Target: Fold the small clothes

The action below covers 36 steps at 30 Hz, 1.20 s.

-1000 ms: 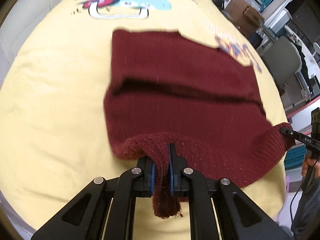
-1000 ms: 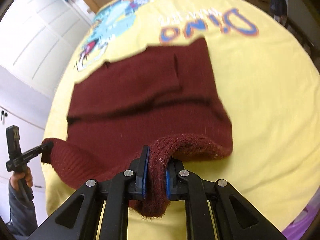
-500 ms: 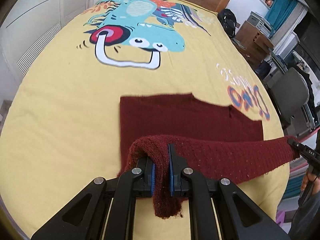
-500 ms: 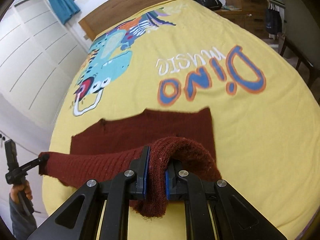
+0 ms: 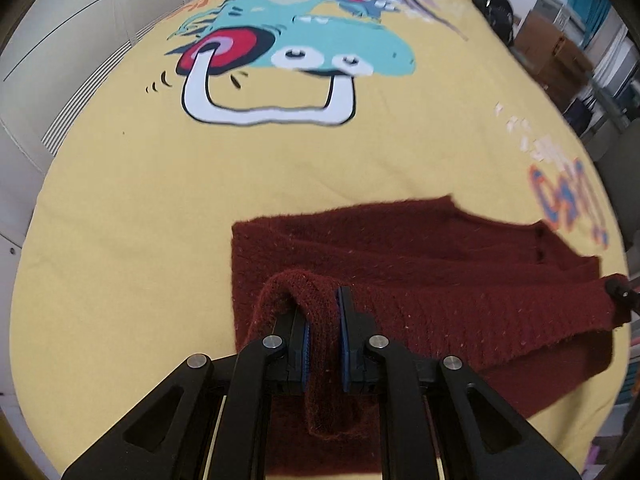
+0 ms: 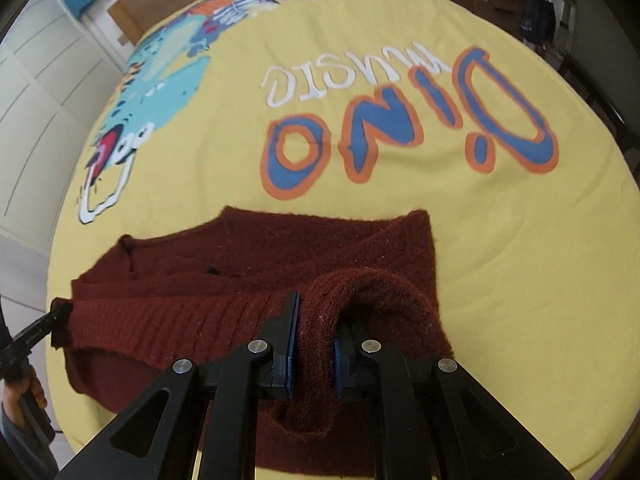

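Observation:
A dark red knit sweater (image 5: 420,256) lies on the yellow bedspread (image 5: 140,208). My left gripper (image 5: 323,312) is shut on its near ribbed hem at the left corner. My right gripper (image 6: 314,320) is shut on the same hem at the right corner; the sweater shows there too (image 6: 280,248). The hem is lifted and stretched between the two grippers, folded over the flat far part. The right gripper's tip shows at the right edge of the left wrist view (image 5: 620,292). The left gripper's tip shows at the left of the right wrist view (image 6: 44,326).
The bedspread carries a teal dinosaur print (image 5: 304,40) and "Dino music" lettering (image 6: 400,120). A wooden headboard (image 6: 132,16) and white wardrobe doors (image 6: 40,80) stand at the far side. A dark backpack (image 5: 496,4), boxes and furniture (image 5: 560,52) stand off the bed's right side.
Both grippers have carried the hem forward and lower over the flat part of the sweater. The fold has doubled over; less of the flat part shows than a second ago.

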Tool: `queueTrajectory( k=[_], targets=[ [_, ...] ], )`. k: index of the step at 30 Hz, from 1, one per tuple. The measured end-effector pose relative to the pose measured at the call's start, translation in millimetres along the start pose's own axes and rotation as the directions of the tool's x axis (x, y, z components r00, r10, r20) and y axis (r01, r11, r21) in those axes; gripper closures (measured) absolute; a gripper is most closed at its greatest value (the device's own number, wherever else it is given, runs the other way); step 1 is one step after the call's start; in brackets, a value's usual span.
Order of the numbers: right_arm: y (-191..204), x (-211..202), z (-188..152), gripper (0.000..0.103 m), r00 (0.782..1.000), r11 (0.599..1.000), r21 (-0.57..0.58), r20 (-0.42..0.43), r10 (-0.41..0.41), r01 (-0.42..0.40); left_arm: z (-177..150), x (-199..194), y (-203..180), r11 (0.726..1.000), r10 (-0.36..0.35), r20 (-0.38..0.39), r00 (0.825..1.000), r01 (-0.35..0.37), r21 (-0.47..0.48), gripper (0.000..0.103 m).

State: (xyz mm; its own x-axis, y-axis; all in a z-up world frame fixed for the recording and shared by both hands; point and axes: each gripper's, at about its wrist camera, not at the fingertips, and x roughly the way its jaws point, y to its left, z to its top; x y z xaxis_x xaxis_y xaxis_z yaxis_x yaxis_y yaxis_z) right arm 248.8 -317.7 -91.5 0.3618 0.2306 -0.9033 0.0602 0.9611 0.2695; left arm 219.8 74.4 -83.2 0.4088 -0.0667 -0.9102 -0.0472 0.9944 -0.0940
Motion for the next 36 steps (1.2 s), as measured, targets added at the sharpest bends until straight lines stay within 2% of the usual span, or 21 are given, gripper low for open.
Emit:
queueTrajectory(
  k=[2,4,6,7,8,9,10,11,12,14,16,18,21,23,27,33,36],
  targets=[
    [1.5,3.3,-1.4,0.085,1.0,1.0,-0.012,0.012,-0.024,0.024,-1.6,9.6,1.9,1.0,0.009,-0.013,1.0,-0.009,-0.013,0.092],
    [3.7,5.0,-3.1,0.073,0.999,0.999,-0.022,0.021,-0.045,0.045,-0.7,17.8,6.8,0.999,0.015,-0.051,0.999,-0.017,-0.044,0.09],
    [6.3,5.0,-4.3,0.046,0.997,0.997,-0.035,0.029,-0.066,0.067,-0.4,19.7,10.5,0.998,0.01,-0.06,0.998,-0.014,-0.065,0.088],
    [7.5,3.4,-5.0,0.04,0.997,0.997,-0.039,0.036,-0.064,0.066,-0.2,18.3,10.8,0.998,0.013,-0.06,0.998,-0.017,-0.067,0.087],
    [9.2,0.6,-5.6,0.032,0.997,0.997,-0.044,0.047,-0.062,0.064,0.2,16.5,10.8,0.997,0.017,-0.06,0.998,-0.021,-0.068,0.082],
    [11.7,-3.1,-6.0,0.025,0.996,0.996,-0.053,0.058,-0.062,0.065,0.6,13.9,10.7,0.998,0.006,-0.055,0.998,-0.01,-0.068,0.068],
    [15.0,-7.4,-6.5,0.022,0.996,0.996,-0.065,0.068,-0.065,0.069,0.2,9.4,8.9,0.998,-0.006,-0.05,0.999,0.003,-0.068,0.058],
    [19.4,-12.8,-6.9,0.022,0.995,0.995,-0.079,0.081,-0.062,0.068,0.0,4.6,6.7,0.998,-0.026,-0.044,0.999,0.023,-0.066,0.033],
    [22.5,-16.1,-7.3,0.022,0.994,0.994,-0.089,0.088,-0.057,0.065,-0.8,-1.7,3.0,0.998,-0.032,-0.033,0.999,0.03,-0.062,0.016],
    [31.9,-24.0,-9.3,0.021,0.993,0.991,-0.116,0.106,-0.052,0.064,-3.4,-17.1,-6.9,0.999,-0.031,0.016,0.999,0.031,-0.025,0.014],
    [43.9,-30.4,-13.1,0.02,0.991,0.987,-0.146,0.121,-0.053,0.07,-6.2,-25.8,-14.8,0.999,-0.038,0.033,0.999,0.038,0.0,0.014],
    [57.1,-35.1,-19.9,0.014,0.99,0.982,-0.177,0.137,-0.043,0.067,-10.5,-33.8,-22.6,0.999,-0.043,0.057,0.997,0.042,0.016,0.005],
    [72.1,-36.6,-32.3,0.013,0.988,0.976,-0.209,0.15,-0.038,0.07,-20.8,-48.7,-37.5,0.998,-0.02,0.134,0.991,0.011,0.068,0.002],
    [82.8,-34.2,-43.2,0.013,0.986,0.969,-0.234,0.16,-0.047,0.084,-27.6,-50.4,-45.9,0.997,-0.023,0.153,0.988,0.011,0.077,0.001],
    [103.8,-20.3,-70.6,0.013,0.977,0.94,-0.309,0.195,-0.084,0.142,-46.6,-40.0,-59.9,0.995,-0.045,0.146,0.988,0.032,0.092,0.001],
    [100.5,21.3,-100.5,0.013,0.986,0.938,-0.314,0.117,-0.115,0.147,-73.4,-3.8,-68.6,0.991,-0.033,0.092,0.995,0.02,0.131,0.001],
    [83.9,34.3,-107.5,0.013,0.984,0.937,-0.305,0.102,-0.145,0.17,-85.9,18.7,-59.5,0.992,0.011,0.043,0.999,-0.016,0.128,0.001]
  ],
)
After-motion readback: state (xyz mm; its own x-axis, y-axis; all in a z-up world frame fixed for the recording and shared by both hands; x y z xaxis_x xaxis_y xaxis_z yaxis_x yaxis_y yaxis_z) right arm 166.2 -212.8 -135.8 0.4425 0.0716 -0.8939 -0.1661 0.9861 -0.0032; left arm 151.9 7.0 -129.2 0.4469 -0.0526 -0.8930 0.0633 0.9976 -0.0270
